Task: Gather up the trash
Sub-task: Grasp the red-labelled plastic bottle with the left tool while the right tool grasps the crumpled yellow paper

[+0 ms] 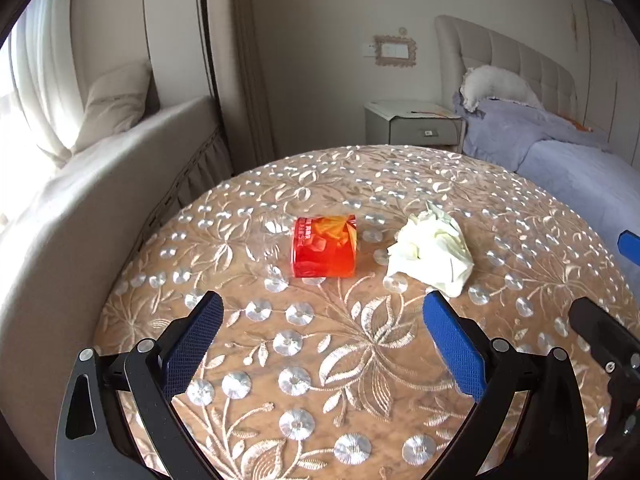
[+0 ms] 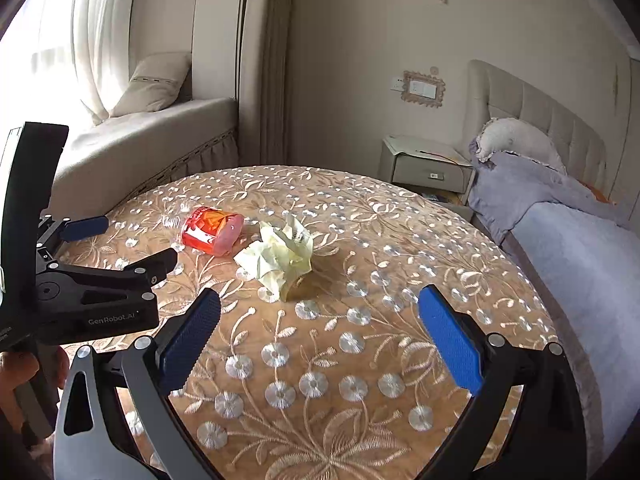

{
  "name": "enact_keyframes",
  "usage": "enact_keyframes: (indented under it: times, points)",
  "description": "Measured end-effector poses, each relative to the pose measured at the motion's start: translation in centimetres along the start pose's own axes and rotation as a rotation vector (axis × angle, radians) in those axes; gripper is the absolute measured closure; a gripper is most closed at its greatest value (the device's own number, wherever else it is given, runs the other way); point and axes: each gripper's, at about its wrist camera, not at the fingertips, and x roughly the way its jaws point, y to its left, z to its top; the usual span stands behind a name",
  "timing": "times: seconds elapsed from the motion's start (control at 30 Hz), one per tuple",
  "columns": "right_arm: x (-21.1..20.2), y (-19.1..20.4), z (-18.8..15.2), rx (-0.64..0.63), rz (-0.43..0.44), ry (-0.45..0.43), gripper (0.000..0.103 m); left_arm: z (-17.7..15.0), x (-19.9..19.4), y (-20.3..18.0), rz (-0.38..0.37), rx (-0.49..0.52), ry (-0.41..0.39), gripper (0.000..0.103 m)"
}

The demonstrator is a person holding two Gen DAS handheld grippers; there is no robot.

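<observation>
A red plastic wrapper [image 1: 325,246] [image 2: 212,230] lies on its side near the middle of the round embroidered table [image 1: 360,360] [image 2: 360,340]. Just right of it sits a crumpled pale yellow paper wad [image 1: 432,255] [image 2: 278,258]. My left gripper [image 1: 323,306] is open, its blue pads just short of both items, nothing between them. My right gripper [image 2: 320,300] is open too, hovering short of the paper wad. In the right wrist view the left gripper [image 2: 136,240] shows at the left edge, held by a hand [image 2: 24,380].
A cushioned window seat [image 1: 100,184] with a pillow runs along the table's left. A bed [image 2: 580,248] with a purple blanket stands at the right, with a nightstand [image 1: 412,124] behind the table. The table cloth has raised embroidery.
</observation>
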Motion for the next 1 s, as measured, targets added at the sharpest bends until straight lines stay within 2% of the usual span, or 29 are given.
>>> enact_keyframes:
  times: [0.13, 0.33, 0.4, 0.5, 0.67, 1.0]
  points:
    - [4.0, 0.9, 1.1, -0.036, 0.011, 0.025, 0.005, 1.3, 3.4, -0.3, 0.022, -0.043, 0.035, 0.005]
    - [9.4, 0.6, 1.7, -0.090, 0.028, 0.079, 0.005, 2.6, 8.1, -0.2, 0.222, -0.082, 0.100, 0.005]
    - [10.8, 0.6, 1.9, -0.090, 0.052, 0.102, 0.005, 2.9, 9.1, -0.3, 0.247, -0.083, 0.113, 0.005]
    - [12.5, 0.7, 2.0, -0.098, 0.067, 0.123, 0.005, 3.3, 9.8, -0.8, 0.260, -0.082, 0.116, 0.005]
    - [13.7, 0.9, 2.7, -0.122, 0.081, 0.112, 0.005, 3.6, 11.7, -0.8, 0.279, -0.092, 0.166, 0.005]
    - [14.1, 0.3, 3.1, -0.110, 0.099, 0.108, 0.005, 4.5, 13.5, 1.2, 0.287, -0.130, 0.156, 0.006]
